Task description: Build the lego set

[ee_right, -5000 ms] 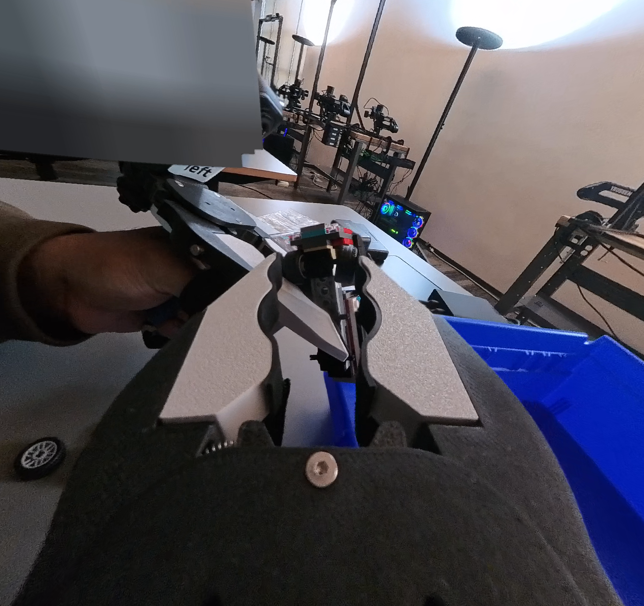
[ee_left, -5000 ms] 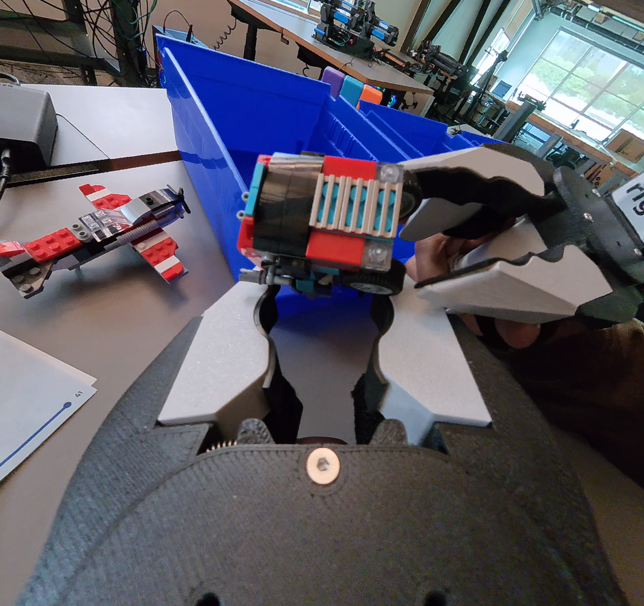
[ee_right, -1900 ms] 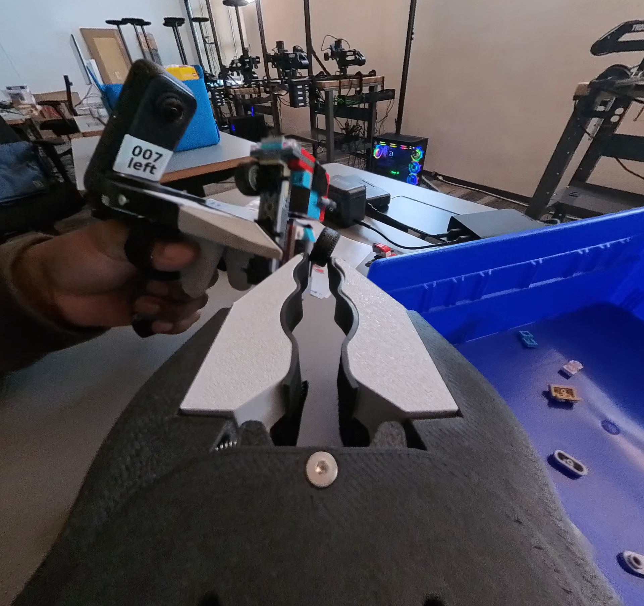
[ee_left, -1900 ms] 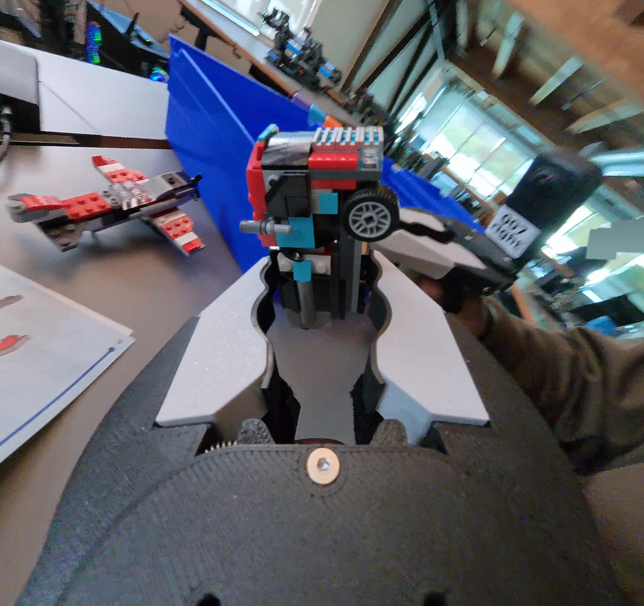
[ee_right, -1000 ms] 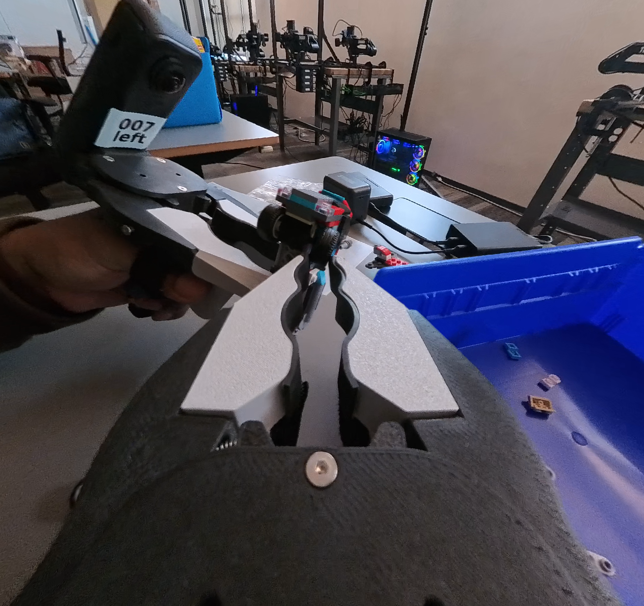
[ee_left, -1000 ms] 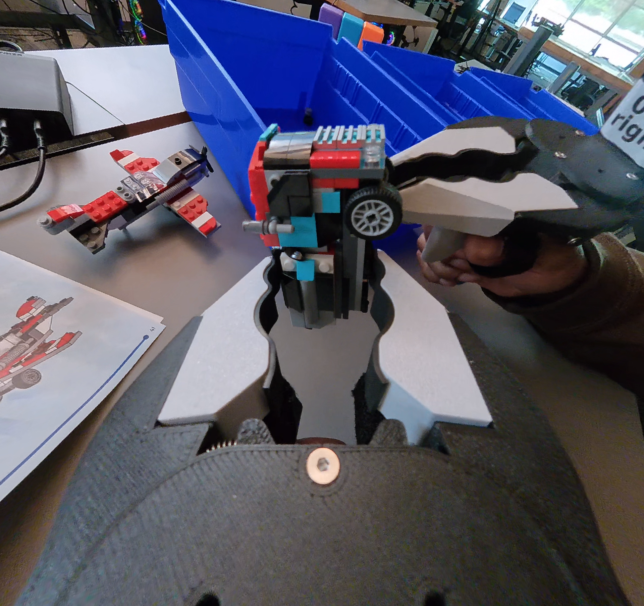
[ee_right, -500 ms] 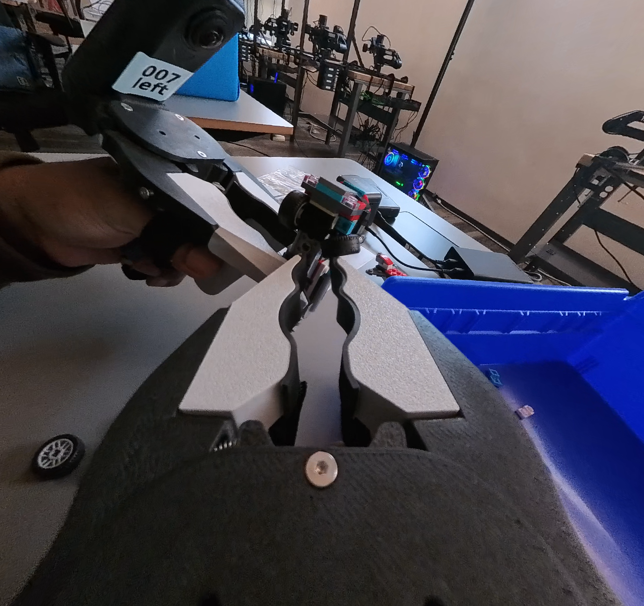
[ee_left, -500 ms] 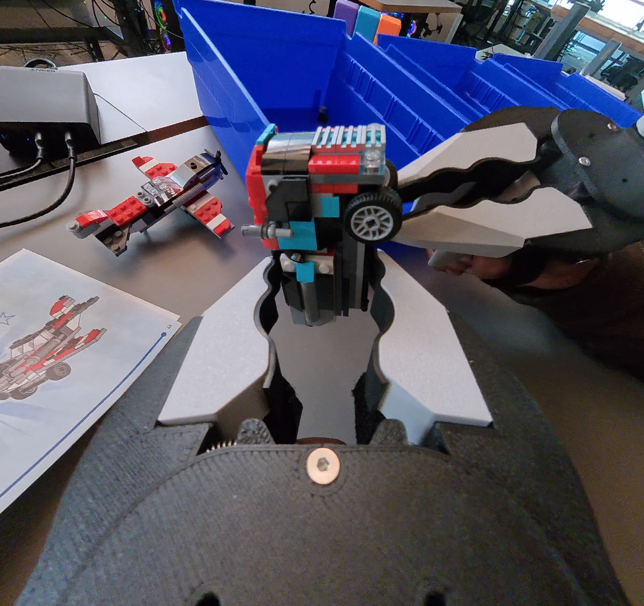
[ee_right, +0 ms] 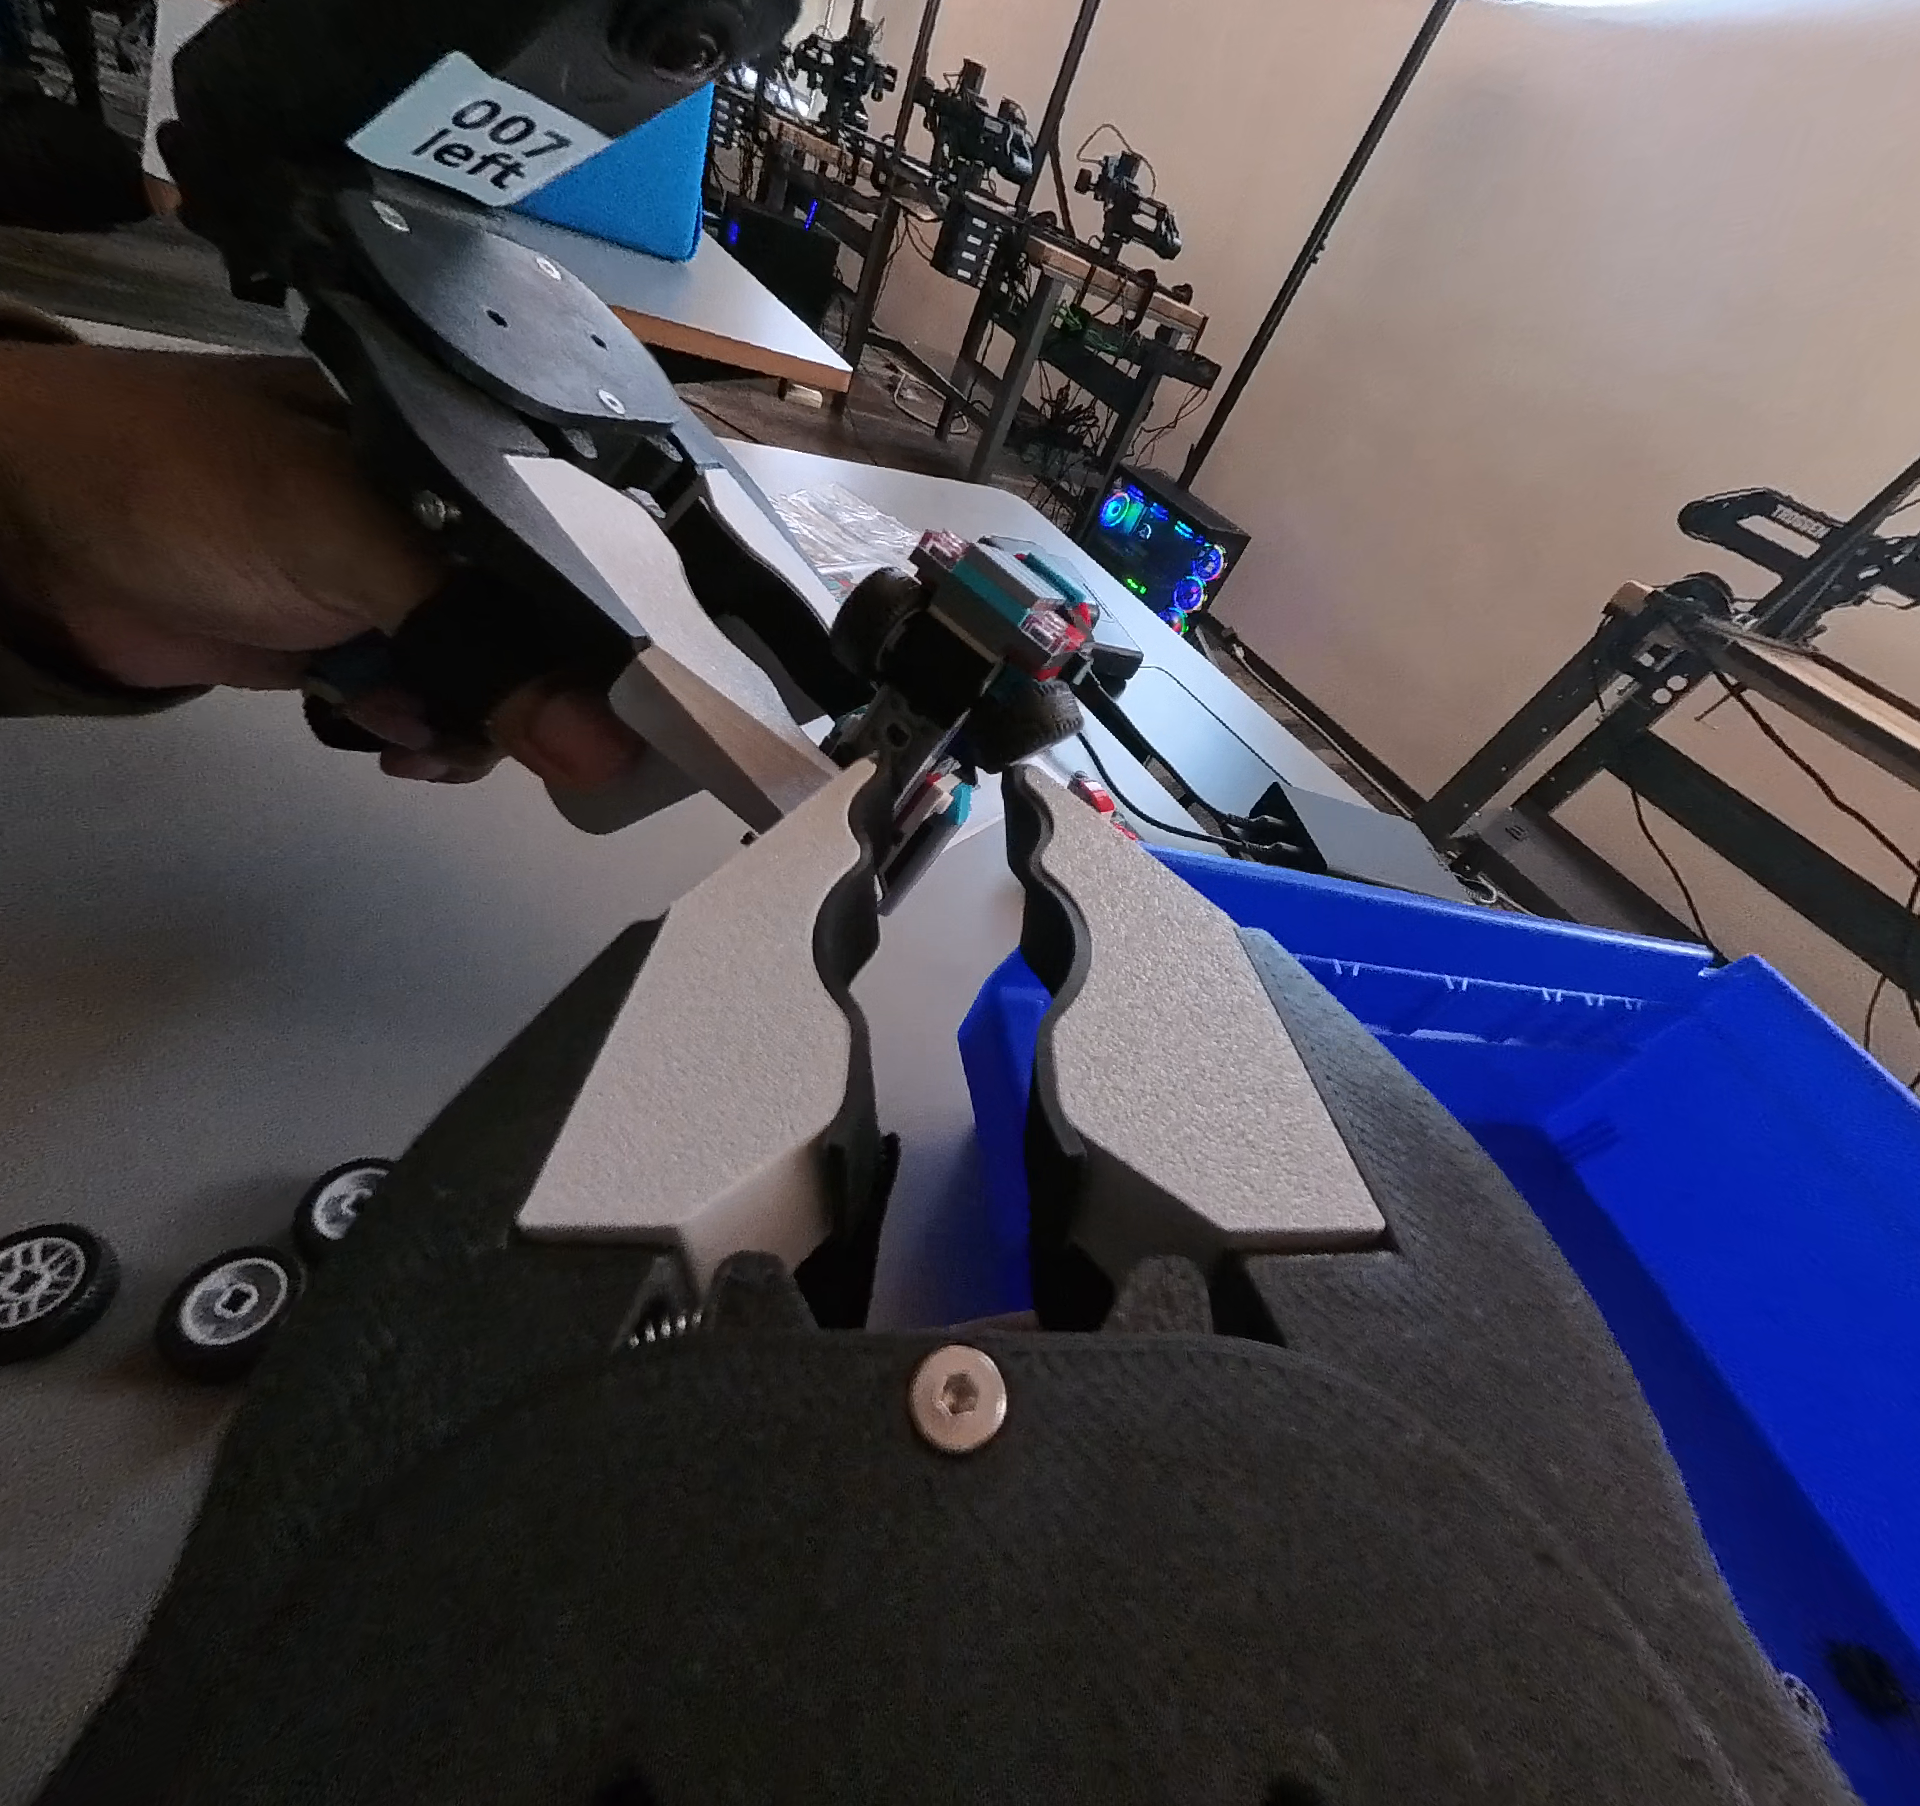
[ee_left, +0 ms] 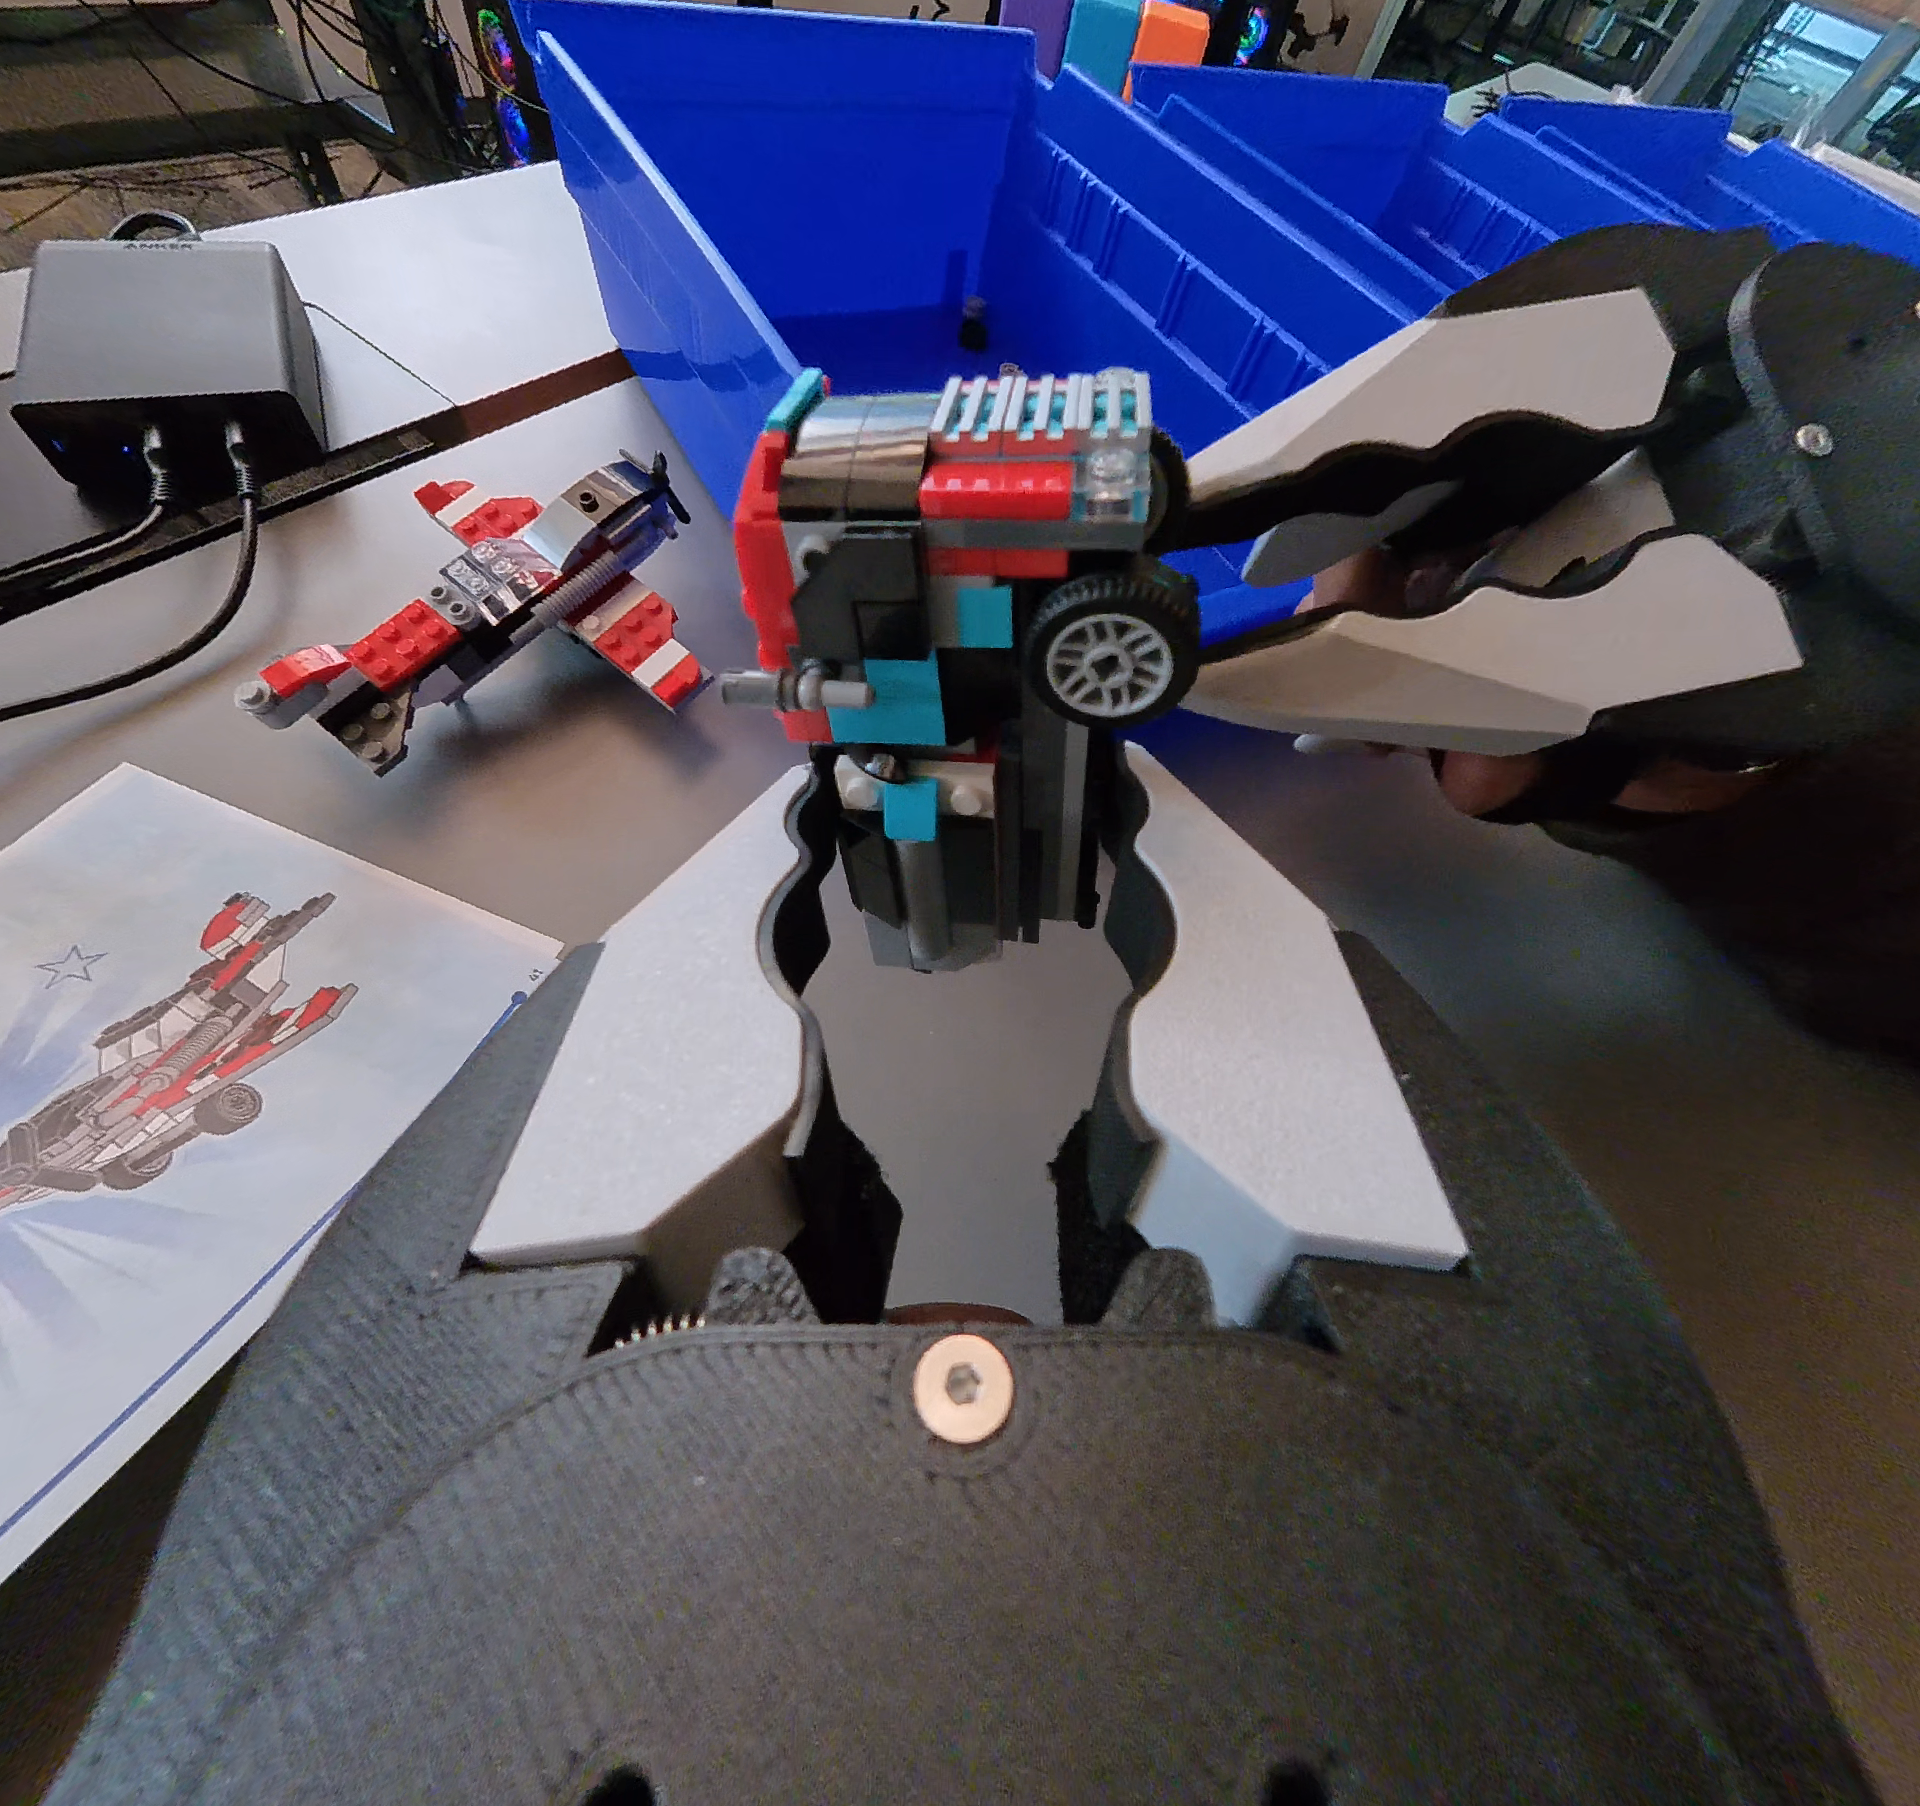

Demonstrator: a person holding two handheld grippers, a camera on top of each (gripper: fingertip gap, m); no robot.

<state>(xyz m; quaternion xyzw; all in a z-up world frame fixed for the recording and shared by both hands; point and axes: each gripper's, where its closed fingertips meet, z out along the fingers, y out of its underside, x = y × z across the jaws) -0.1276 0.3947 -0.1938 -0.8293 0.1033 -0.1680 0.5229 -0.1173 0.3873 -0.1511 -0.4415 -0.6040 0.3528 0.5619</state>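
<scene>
Brick-built truck point(ee_left: 961, 634) clamped in left tongs point(ee_left: 966, 800) — right tongs point(ee_left: 1195, 603) spread beside its wheel point(ee_left: 1110, 660).

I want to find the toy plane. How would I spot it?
Look at the grey table left of the big blue bin. The brick plane lies there, between a black box and a picture sheet. It alone has red-and-white striped wings.

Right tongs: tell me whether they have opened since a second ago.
Yes. In the left wrist view the right tongs stand wider apart than before: they were nipped on the wheel of the brick truck and now straddle it.
</scene>
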